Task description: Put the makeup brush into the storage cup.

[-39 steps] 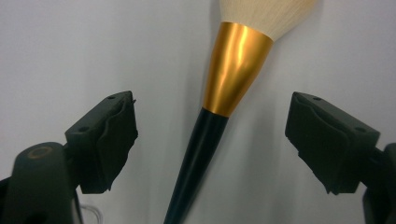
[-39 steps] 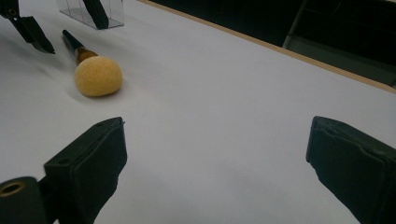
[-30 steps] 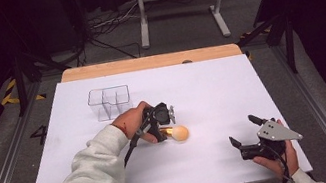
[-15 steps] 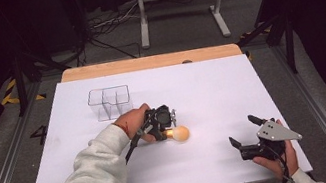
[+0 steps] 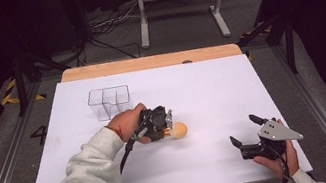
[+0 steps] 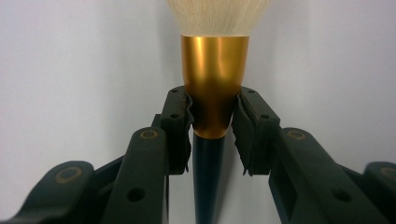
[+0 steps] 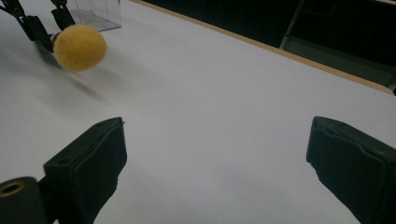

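Left gripper closed on makeup brush at mid-table; right gripper idle.

My left gripper has its jaws pinched onto the gold ferrule of the makeup brush, pads touching it on both sides; dark handle runs back between the jaws, bristle head points straight ahead, so the brush's long axis lies along the gripper's own. In the high view the head points toward my right, low over the white table; contact with the surface not resolvable. Clear divided box stands near, behind my left hand, so the left is the nearer one. My right gripper is wide open, empty, well apart at the near right edge.
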### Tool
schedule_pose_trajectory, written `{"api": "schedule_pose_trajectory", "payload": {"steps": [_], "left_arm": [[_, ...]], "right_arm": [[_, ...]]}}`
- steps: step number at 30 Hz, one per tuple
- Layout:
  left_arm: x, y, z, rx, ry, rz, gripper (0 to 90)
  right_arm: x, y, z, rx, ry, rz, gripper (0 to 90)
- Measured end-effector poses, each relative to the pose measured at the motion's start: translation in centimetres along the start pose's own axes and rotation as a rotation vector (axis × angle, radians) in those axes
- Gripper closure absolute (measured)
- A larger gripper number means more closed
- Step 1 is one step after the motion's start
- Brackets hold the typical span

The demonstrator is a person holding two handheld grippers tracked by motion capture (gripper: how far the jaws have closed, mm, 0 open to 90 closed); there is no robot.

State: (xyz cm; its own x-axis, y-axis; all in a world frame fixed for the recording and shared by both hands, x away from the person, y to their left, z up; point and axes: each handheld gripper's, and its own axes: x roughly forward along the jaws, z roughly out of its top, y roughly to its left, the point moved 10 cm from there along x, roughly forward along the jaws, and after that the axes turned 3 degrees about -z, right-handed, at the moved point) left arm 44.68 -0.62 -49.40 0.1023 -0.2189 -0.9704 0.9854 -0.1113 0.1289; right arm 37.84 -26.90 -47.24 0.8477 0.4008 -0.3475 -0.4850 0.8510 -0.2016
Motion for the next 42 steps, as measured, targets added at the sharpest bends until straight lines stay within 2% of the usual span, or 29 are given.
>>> {"api": "schedule_pose_trajectory", "payload": {"steps": [3,6,13,17,18,22,27,28,29,35,39,40,42], "left_arm": [[-0.7,-0.2,0.1,0.013,-0.029,0.011,67.7],[-1.6,-0.5,0.1,0.042,-0.065,0.048,67.7],[-3.0,-1.2,-0.9,0.037,-0.1,0.081,67.8],[-3.9,-1.5,-1.7,0.015,-0.149,0.103,67.8],[-3.9,-1.5,-1.7,0.015,-0.149,0.103,67.9],[-4.8,-1.9,-2.6,-0.008,-0.186,0.128,67.9],[-6.0,-2.2,-3.7,-0.07,-0.288,0.161,67.9],[-6.0,-2.2,-3.7,-0.07,-0.288,0.161,67.9],[-6.3,-2.3,-4.1,-0.094,-0.318,0.167,67.9],[-7.3,-2.5,-5.4,-0.145,-0.381,0.199,67.9],[-7.9,-2.7,-6.2,-0.18,-0.442,0.221,67.9],[-8.0,-2.7,-6.5,-0.204,-0.449,0.24,67.9],[-8.1,-2.7,-7.0,-0.219,-0.472,0.255,67.9]], "right_arm": [[0.0,0.0,0.0,0.0,0.0,-0.001,5.7],[-0.1,-0.1,0.0,0.001,0.0,-0.001,5.7],[-0.1,-0.1,0.1,0.001,0.002,-0.008,5.7],[0.0,-0.1,0.1,0.002,0.001,-0.011,5.7],[0.0,-0.1,0.1,0.002,0.001,-0.011,5.7],[0.0,-0.2,0.1,0.014,0.002,-0.012,5.7],[0.0,-0.3,0.1,0.016,0.002,-0.019,5.7],[0.0,-0.2,0.0,0.017,0.004,-0.019,5.7],[0.0,-0.2,0.0,0.015,0.006,-0.018,5.7],[0.0,-0.2,0.1,0.018,0.005,-0.023,5.7],[0.1,-0.2,0.0,0.02,0.005,-0.023,5.7],[0.1,-0.2,0.0,0.021,0.005,-0.022,5.7],[0.1,-0.2,0.0,0.02,0.005,-0.022,5.7]]}}
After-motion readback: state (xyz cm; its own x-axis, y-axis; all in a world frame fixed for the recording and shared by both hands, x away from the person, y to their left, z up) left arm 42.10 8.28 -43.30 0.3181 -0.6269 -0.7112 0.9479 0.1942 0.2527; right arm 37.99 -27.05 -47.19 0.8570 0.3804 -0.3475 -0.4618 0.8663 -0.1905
